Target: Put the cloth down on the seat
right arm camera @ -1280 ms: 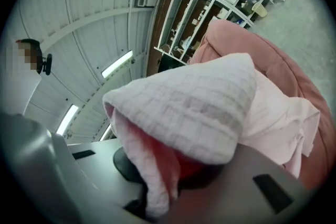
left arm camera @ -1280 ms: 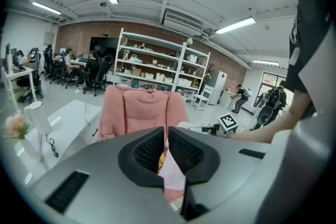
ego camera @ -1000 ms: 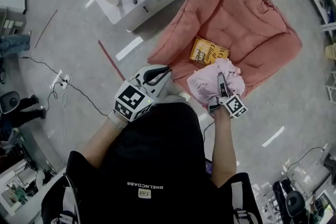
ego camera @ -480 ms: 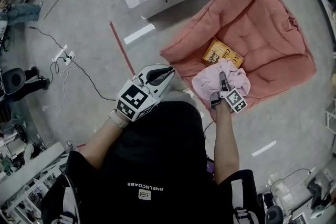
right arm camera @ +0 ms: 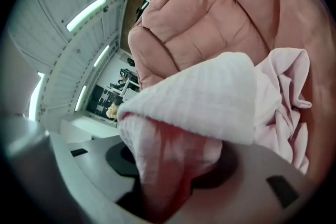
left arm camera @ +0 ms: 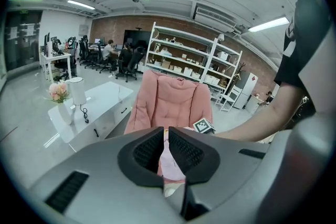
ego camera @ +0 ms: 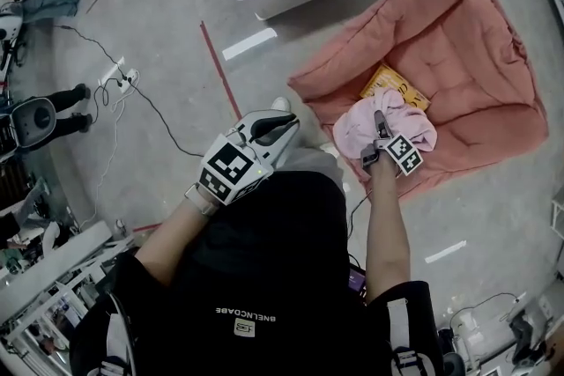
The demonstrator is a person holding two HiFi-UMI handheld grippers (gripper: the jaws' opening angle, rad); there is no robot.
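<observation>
book (ego camera: 389,83) and cloth (ego camera: 356,129) block the seat (ego camera: 458,40) front — rear free

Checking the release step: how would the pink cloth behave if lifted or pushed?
Probably floppy: the cloth lies crumpled in folds on the chair and drapes over the right gripper, whose jaws are opening with cloth between them. Likely light for its size, since the folds look thin. A push would probably bunch it rather than slide it.

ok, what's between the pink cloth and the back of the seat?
A yellow book lies on the seat cushion there, its near edge covered by the cloth. The head view shows it.
</observation>
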